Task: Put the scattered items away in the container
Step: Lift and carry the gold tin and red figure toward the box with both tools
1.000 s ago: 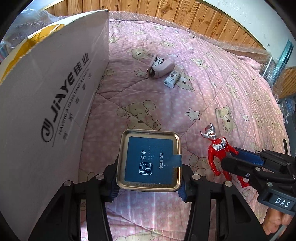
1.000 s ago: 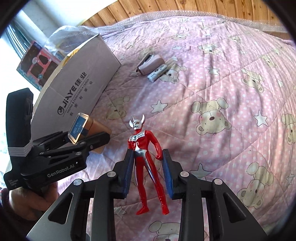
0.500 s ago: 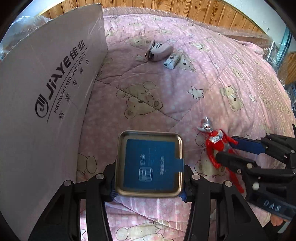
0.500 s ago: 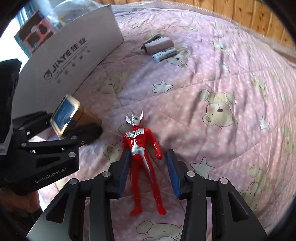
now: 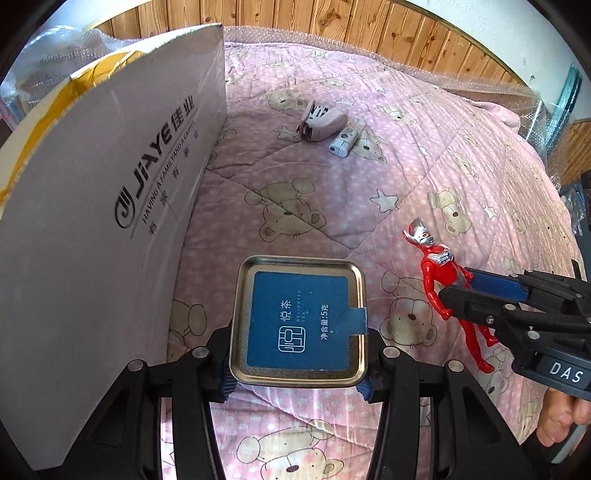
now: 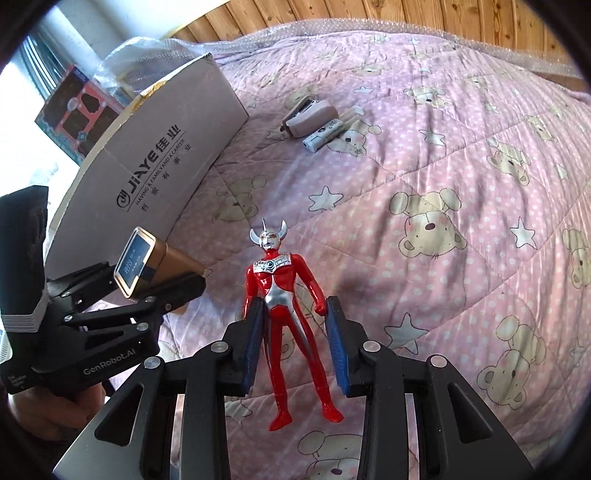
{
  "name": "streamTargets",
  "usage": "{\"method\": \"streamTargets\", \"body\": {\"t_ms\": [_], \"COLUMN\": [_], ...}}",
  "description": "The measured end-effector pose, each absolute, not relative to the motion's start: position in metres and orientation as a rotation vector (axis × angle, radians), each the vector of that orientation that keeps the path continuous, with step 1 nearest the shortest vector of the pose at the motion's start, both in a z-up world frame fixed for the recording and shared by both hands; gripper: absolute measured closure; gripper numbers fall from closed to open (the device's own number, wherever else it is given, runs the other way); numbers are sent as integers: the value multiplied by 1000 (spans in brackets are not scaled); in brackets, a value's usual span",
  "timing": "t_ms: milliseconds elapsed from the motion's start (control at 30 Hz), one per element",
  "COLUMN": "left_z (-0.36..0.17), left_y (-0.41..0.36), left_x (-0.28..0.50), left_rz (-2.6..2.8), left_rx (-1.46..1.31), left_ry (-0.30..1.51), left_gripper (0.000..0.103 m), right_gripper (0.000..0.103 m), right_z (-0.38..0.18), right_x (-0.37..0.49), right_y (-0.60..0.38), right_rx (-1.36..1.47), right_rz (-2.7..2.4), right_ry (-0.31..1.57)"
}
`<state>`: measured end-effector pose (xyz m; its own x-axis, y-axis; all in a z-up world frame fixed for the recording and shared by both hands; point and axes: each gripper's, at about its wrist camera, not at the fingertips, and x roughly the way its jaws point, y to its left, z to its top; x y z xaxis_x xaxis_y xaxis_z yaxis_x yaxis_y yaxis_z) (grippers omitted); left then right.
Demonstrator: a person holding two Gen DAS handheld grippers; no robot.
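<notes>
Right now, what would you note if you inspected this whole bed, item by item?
Surface: pink teddy-bear quilt.
Job's things: cardboard box at left; gold tea tin; red hero figure; pink stapler beside small white device, both on the quilt.
Clutter: toy package and plastic wrap behind the box.
Grippers: left claw clamps the tin; right claw flanks the figure, whether it grips I cannot tell.
Cables: nothing seen.
Surroundings: wood-panel wall.
</notes>
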<state>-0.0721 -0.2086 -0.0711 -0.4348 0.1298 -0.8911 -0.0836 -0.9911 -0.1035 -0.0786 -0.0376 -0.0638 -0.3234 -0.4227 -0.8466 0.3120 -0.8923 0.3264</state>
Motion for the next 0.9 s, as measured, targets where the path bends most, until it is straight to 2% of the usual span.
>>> {"method": "streamTargets", "body": {"t_ms": [300, 900], "left_z": [-36, 29], "left_y": [-200, -219], "left_x": [-58, -42], "left_rz": [2629, 2649], "left_rx": [-1502, -1308], "left_ry": [-1, -185], "left_gripper": [53, 53], "right_gripper": [68, 68], "right_z": [-42, 6], "right_x": [-67, -29], "right_y": [-35, -54], "right_rx": [1327, 1141], "right_rz": [-2250, -2351], "right_ry": [-209, -146]}}
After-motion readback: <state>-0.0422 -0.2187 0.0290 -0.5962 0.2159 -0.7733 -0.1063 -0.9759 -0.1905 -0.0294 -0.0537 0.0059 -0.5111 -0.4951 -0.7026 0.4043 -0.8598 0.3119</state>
